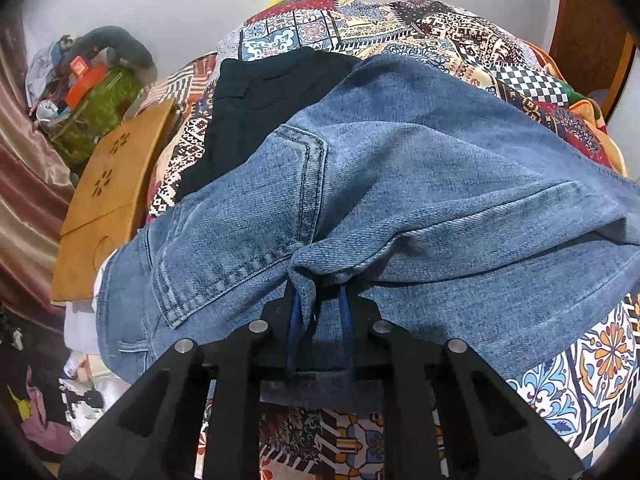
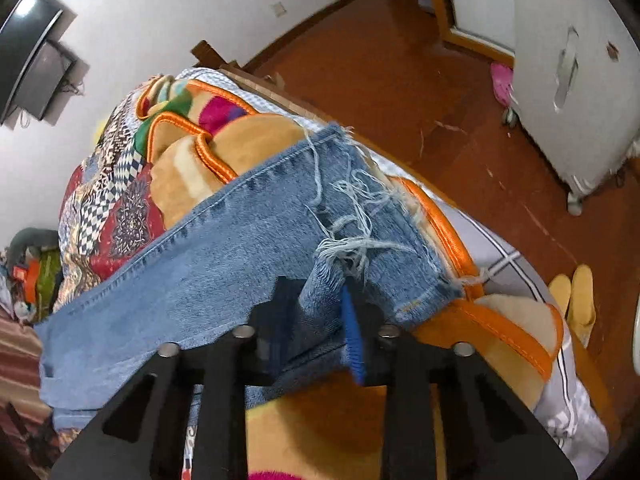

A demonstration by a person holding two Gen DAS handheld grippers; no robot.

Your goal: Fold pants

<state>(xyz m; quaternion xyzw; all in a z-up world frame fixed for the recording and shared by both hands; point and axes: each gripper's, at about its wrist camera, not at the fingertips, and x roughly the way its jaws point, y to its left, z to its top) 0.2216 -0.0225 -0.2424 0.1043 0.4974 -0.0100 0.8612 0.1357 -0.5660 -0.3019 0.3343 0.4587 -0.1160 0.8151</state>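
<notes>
1. Lying across a patterned bedspread (image 1: 400,24) on a bed: one pair of blue jeans (image 1: 420,168), stretched out lengthwise, seat and back pocket (image 1: 240,232) at one end, frayed leg hems (image 2: 360,208) at the other, near the bed's edge.
2. Left gripper (image 1: 320,304): jaws drawn together and clamped on a pinched-up ridge of denim at the seat end, close beside the back pocket; cloth is bunched between the blue pads.
3. Right gripper (image 2: 340,300): jaws likewise closed on the denim, gripping a fold just below the frayed, torn hem; one blue pad shows against the cloth.
4. Progress, as judged: early. The legs appear laid one on the other, which may count as a first lengthwise fold, though the layers cannot be told apart for certain. Both ends are gripped; no crosswise fold shows.
5. Remaining, as judged: bring the hem end over to the seat end, lay it flat, square up the edges, then perhaps fold once more.
6. Other items nearby: a dark garment (image 1: 272,108) lying just beyond the jeans; a wooden board (image 1: 116,208) with flower-shaped cut-outs beside the bed; a tan blanket with orange trim (image 2: 256,140) under the hem end; yellow slippers (image 2: 576,300) on the red-brown floor; a white cabinet (image 2: 576,80) against the wall.
7. Writing and labels: none legible. An orange box (image 1: 80,80) in the clutter by the wall bears marks too small to read; no brand tag shows on the jeans.
</notes>
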